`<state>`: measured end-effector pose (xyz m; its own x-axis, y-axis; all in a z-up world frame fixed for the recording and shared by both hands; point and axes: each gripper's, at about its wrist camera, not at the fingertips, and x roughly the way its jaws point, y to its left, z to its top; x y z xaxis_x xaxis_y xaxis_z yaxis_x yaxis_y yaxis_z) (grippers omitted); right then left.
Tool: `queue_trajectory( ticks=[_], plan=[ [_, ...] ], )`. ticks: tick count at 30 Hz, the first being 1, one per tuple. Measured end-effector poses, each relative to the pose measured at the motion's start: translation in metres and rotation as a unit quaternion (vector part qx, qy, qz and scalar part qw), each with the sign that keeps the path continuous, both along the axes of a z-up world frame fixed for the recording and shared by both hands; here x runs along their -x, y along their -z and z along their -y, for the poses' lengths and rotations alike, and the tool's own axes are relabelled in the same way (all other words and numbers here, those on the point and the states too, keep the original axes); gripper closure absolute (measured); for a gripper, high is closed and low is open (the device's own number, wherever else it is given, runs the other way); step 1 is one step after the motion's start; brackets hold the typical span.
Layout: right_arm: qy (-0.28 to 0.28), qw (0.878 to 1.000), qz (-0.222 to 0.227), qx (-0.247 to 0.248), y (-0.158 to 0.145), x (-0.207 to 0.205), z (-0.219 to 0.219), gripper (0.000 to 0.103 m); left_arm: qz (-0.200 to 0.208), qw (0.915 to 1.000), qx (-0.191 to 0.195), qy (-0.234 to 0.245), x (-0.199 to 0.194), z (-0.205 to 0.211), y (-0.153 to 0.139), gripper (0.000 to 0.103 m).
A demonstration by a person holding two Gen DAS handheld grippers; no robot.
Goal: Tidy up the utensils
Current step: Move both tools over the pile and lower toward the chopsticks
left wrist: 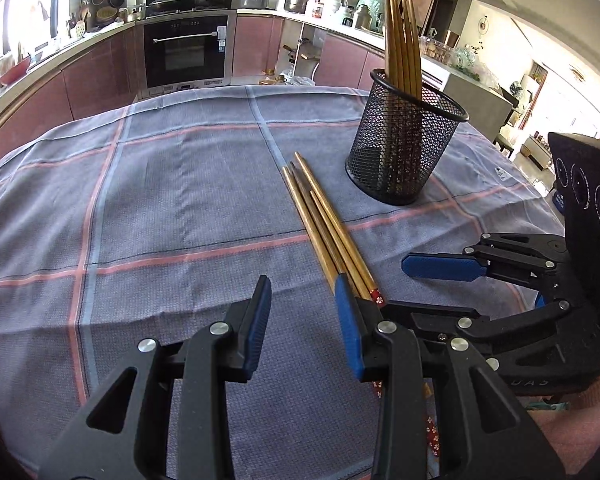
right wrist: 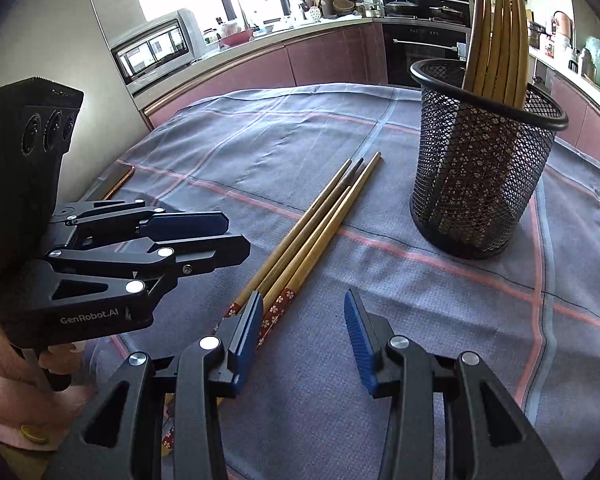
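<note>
Some chopsticks already stood in the mesh holder point(left wrist: 404, 148); four loose chopsticks point(left wrist: 320, 220) lay ahead between my spread, empty left hand-held gripper point(left wrist: 304, 320) and right hand-held gripper point(right wrist: 302, 332)

Checked tablecloth point(left wrist: 160, 184), oven point(left wrist: 186, 54), counters point(right wrist: 320, 46)

Left wrist view: sits behind own fingers, looks forward and steeply down at checked tablecloth point(left wrist: 160, 184), close to surface; oven wall behind. Loose chopsticks point(left wrist: 320, 220) at right of centre, mesh holder point(left wrist: 404, 148) beyond, right gripper point(left wrist: 440, 280) at right edge.

Right wrist view: same tilt, same nearness, set further right; window side at back. Left gripper point(right wrist: 236, 236) at left edge. Shared: chopsticks, holder, cloth centre, oven.
</note>
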<state>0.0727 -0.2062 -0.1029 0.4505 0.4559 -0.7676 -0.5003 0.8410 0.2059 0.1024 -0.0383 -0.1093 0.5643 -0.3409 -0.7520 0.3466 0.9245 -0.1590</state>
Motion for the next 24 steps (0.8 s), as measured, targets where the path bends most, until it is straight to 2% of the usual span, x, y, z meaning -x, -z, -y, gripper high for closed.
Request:
queue_trajectory(
  ticks=[9,24],
  plan=[
    [0.006,1.0,0.009,0.022,0.001,0.002,-0.002,0.062,-0.003,1.0,0.0,0.001,0.0,0.001,0.004,0.07],
    [0.017,1.0,-0.002,0.009,0.0,0.003,0.008,0.064,-0.009,0.9997,-0.015,0.016,-0.005,0.013,0.012,0.067]
  ],
)
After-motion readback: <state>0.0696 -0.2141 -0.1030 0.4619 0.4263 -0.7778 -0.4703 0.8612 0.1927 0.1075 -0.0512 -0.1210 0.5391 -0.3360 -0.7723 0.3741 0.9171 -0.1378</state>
